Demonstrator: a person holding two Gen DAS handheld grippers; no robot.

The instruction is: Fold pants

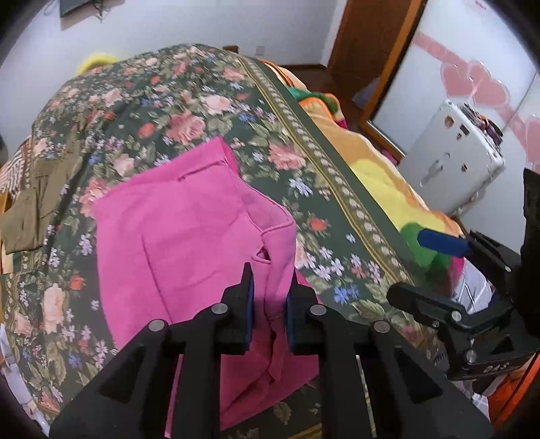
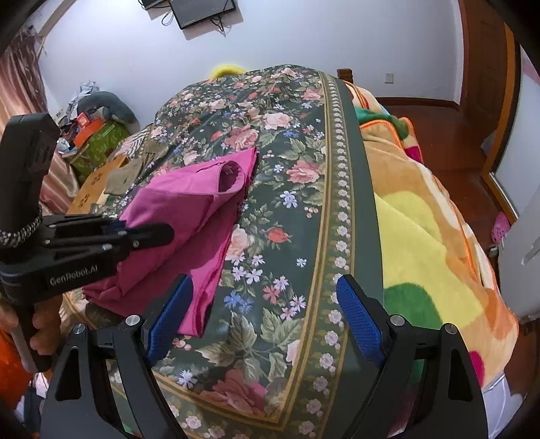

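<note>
The left gripper [image 1: 269, 304] was clamped on a raised fold of the pink pants [image 1: 189, 229], which lay at the centre of the frame on the floral bedspread [image 1: 209, 111]. The right gripper [image 2: 265, 300] stood wide apart, gripping nothing, at lower centre over the bedspread just beside the pants.

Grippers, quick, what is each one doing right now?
Left gripper: shut on the bright pink cotton pants.
Right gripper: open, holding nothing.

The left gripper [image 1: 268, 304] hides the pink pants' [image 1: 189, 236] near fold. In the right wrist view its fingertips vanish behind cloth. The wall-mounted screen [image 2: 202, 11] is cut off, perhaps a television.
</note>
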